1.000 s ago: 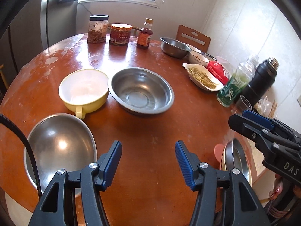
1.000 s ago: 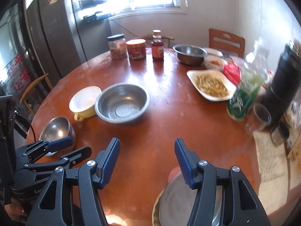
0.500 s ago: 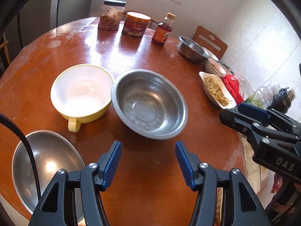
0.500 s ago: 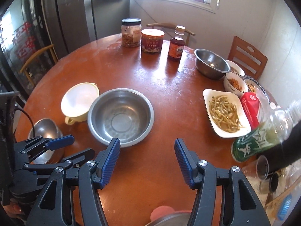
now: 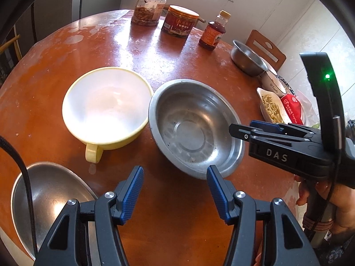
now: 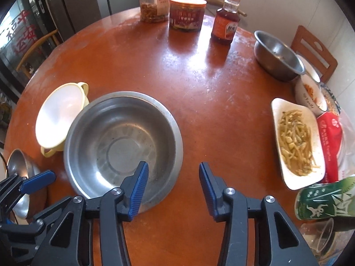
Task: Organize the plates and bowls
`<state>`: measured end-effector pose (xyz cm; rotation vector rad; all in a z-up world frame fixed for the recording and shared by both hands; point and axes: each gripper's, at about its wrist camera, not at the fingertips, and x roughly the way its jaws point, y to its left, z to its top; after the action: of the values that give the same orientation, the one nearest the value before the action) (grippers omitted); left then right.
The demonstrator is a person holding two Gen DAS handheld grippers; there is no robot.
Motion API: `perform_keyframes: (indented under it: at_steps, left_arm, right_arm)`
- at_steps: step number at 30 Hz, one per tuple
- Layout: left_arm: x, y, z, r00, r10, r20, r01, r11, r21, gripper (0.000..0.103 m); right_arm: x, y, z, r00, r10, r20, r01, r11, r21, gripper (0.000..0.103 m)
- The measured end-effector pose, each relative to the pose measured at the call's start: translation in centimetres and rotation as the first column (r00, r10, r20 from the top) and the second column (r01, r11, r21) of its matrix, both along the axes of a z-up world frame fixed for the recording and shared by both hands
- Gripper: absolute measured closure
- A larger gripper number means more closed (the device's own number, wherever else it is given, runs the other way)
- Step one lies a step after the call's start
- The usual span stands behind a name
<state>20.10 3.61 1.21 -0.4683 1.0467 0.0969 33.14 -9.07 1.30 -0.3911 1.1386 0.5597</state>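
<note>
A wide steel bowl [image 5: 195,128] [image 6: 119,144] stands mid-table, touching a yellow handled bowl [image 5: 106,106] [image 6: 60,119] on its left. A smaller steel bowl [image 5: 51,195] [image 6: 17,168] sits at the near left table edge. My right gripper [image 6: 173,175] [image 5: 241,129] straddles the wide bowl's near right rim, one finger over the inside and one outside. Its jaws are closing, and the pads do not touch the rim. My left gripper [image 5: 175,177] [image 6: 33,181] hovers open just in front of that bowl with nothing between its fingers.
Two jars [image 6: 186,13] and a sauce bottle [image 6: 226,20] line the far edge. At the right stand another steel bowl [image 6: 277,57], a white plate of food [image 6: 295,141], a red packet [image 6: 330,141], a green bottle [image 6: 324,199] and a plastic cup [image 6: 319,235]. A hand [image 5: 332,204] holds the right gripper.
Both grippers moved in and down toward the wide steel bowl. The right one swung from the near table edge over the bowl's rim, and its jaws have narrowed. The left jaws are unchanged.
</note>
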Motion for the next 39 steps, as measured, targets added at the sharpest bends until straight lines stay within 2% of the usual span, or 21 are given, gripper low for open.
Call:
perform_keyframes:
  at_steps: [5,7,10,21,29,33,39]
  left_arm:
    - [0.9,0.0,-0.3,1.000,0.004,-0.013,-0.004,1.000,0.018,0.044]
    - [1.2,-0.2,-0.3,1.000,0.001,-0.016,0.000,1.000,0.024,0.044]
    - [1.7,-0.6,-0.5,1.000,-0.008,-0.020,0.009,0.999,0.038,0.044]
    - [1.8,-2.0,-0.6,0.998,-0.060,-0.011,0.060,0.997,0.055,0.044]
    - [0.7,-3.5,0.0,0.992,-0.121,0.019,0.120,0.991,0.051,0.044]
    - [0.0,-4.0,0.4,0.990,-0.138,0.029,0.136,0.989,0.057,0.044]
    - [-2.0,-4.4,1.5,0.986,-0.157,0.057,0.153,0.985,0.079,0.044]
  right_arm:
    - [0.4,0.5,-0.9,1.000,-0.001,-0.029,0.001,1.000,0.001,0.064]
    - [0.7,0.8,-1.1,0.999,0.002,-0.032,-0.002,1.000,-0.001,0.072]
    - [0.4,0.7,-1.1,1.000,0.005,-0.024,-0.005,1.000,0.003,0.079]
    - [-1.5,-1.3,-1.0,0.997,-0.008,-0.074,0.013,0.998,0.058,0.079]
    - [-3.0,-3.5,-1.0,0.996,-0.021,-0.091,0.026,0.999,0.047,0.079]
    - [-4.2,-4.8,-0.2,0.996,-0.044,-0.084,0.051,0.995,0.088,0.079]
    - [-6.4,-6.0,2.2,0.998,-0.066,-0.023,0.069,0.986,0.154,0.078]
